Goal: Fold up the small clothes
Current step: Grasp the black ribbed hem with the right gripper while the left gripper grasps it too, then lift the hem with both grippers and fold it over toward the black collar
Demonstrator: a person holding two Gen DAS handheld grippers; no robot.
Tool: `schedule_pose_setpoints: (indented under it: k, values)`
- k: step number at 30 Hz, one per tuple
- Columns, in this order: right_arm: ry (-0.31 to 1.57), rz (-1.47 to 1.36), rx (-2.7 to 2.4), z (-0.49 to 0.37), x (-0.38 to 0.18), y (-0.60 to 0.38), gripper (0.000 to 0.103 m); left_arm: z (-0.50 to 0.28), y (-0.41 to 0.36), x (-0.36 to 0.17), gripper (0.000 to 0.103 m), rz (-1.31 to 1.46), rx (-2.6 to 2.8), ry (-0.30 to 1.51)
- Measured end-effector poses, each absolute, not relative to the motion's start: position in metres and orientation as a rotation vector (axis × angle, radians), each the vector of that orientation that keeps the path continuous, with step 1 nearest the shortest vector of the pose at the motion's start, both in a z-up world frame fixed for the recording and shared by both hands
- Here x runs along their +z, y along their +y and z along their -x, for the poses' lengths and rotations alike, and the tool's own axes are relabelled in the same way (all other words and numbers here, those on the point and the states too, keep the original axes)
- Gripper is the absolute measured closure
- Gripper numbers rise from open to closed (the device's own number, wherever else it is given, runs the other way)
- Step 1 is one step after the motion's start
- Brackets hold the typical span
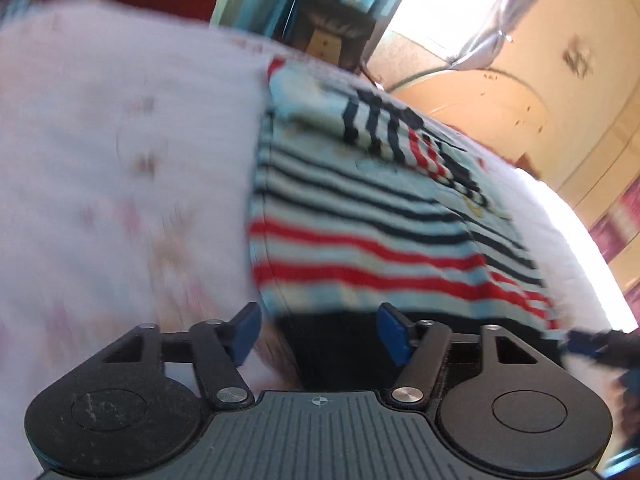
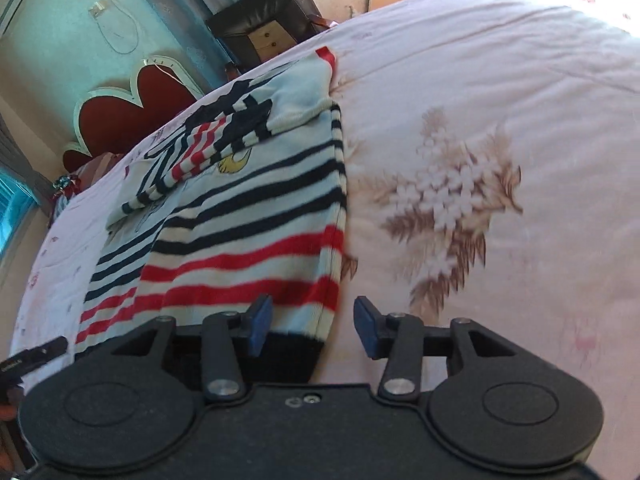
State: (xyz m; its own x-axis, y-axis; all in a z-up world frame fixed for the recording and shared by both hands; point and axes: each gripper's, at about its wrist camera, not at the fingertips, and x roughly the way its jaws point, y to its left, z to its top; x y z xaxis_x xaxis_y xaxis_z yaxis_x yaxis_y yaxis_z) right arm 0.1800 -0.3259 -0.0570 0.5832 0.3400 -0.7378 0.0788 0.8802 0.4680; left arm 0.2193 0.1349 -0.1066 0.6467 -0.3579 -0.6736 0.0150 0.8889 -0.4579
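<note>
Currently, the left gripper [image 1: 318,332] hovers low with its 2 blue fingers spread wide and holding nothing. Just ahead of them, running right, lies the striped shirt [image 1: 360,216], flat on the floral bedspread [image 1: 100,160], a sleeve already folded across its chest. The right gripper [image 2: 314,326] is likewise wide and empty; the shirt's dark hem [image 2: 296,346] sits between its fingers, nearest the left one, with bare bedspread beyond the right. The knit looks soft, light and limp, likely to sag, so pinching the hem corners seems best.
</note>
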Motion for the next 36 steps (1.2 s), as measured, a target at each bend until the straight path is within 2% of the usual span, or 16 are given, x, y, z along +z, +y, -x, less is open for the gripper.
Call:
schedule_pose_setpoints:
  k: [9, 17, 18, 19, 20, 24, 27, 30, 33, 36]
  values:
    - [0.993, -0.837, 0.269, -0.167, -0.093, -0.329, 0.057, -0.231, 0.146, -0.145, 0.043, 0.756, -0.340, 0.863]
    - [0.988, -0.878, 0.305, -0.174, -0.102, -0.324, 0.063, -0.238, 0.128, -0.146, 0.043, 0.754, -0.372, 0.861]
    - [0.990, -0.874, 0.309, -0.173, -0.103, -0.324, 0.069, -0.237, 0.129, -0.146, 0.051, 0.763, -0.365, 0.854]
    - [0.992, -0.864, 0.306, -0.176, -0.103, -0.322, 0.075, -0.237, 0.129, -0.147, 0.081, 0.765, -0.347, 0.858]
    - [0.993, -0.831, 0.279, -0.177, -0.103, -0.321, 0.095, -0.238, 0.129, -0.151, 0.099, 0.754, -0.319, 0.882]
    - [0.941, -0.709, 0.232, -0.177, -0.088, -0.313, 0.096, -0.223, 0.133, -0.144, 0.098, 0.783, -0.291, 0.773]
    - [0.828, -0.705, 0.293, -0.163, -0.061, -0.321, 0.097, -0.205, 0.148, -0.130, 0.098, 0.834, -0.321, 0.653]
    - [0.775, -0.692, 0.320, -0.151, -0.055, -0.332, 0.097, -0.205, 0.153, -0.145, 0.098, 0.797, -0.284, 0.720]
    - [0.943, -0.673, 0.224, -0.163, -0.089, -0.336, 0.097, -0.208, 0.154, -0.165, 0.098, 0.881, -0.258, 0.759]
    - [0.905, -0.776, 0.226, -0.161, -0.091, -0.342, 0.097, -0.208, 0.152, -0.163, 0.098, 0.919, -0.256, 0.736]
